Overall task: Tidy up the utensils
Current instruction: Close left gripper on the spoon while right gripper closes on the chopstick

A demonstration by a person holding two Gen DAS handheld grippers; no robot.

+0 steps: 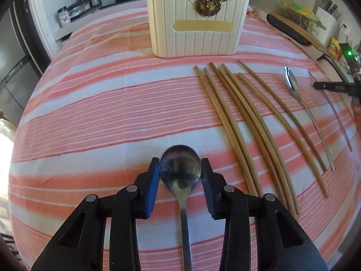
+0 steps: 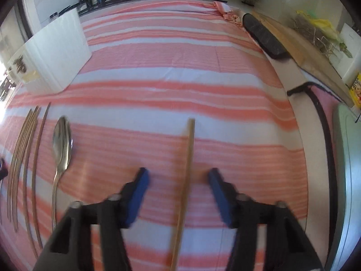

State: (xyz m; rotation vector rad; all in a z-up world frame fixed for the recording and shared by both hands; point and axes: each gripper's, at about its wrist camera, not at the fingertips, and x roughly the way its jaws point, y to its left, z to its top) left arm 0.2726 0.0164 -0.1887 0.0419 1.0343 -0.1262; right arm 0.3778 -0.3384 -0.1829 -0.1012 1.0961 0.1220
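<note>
My left claw (image 1: 180, 169) pinches the spoon (image 1: 180, 167) bowl, right claw (image 2: 178, 176) wide astride a chopstick (image 2: 188, 169); I'd centre both before lifting.

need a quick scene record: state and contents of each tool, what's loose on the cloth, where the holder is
left tool: shut on the bowl of a spoon, one pad on each side
right tool: open; one chopstick between the pads, not gripped
loose chopsticks: group lying on the striped cloth
second spoon: lying on the cloth, right of that group in the left wrist view
holder: white, upright, at the far side of the cloth; contents not visible
</note>
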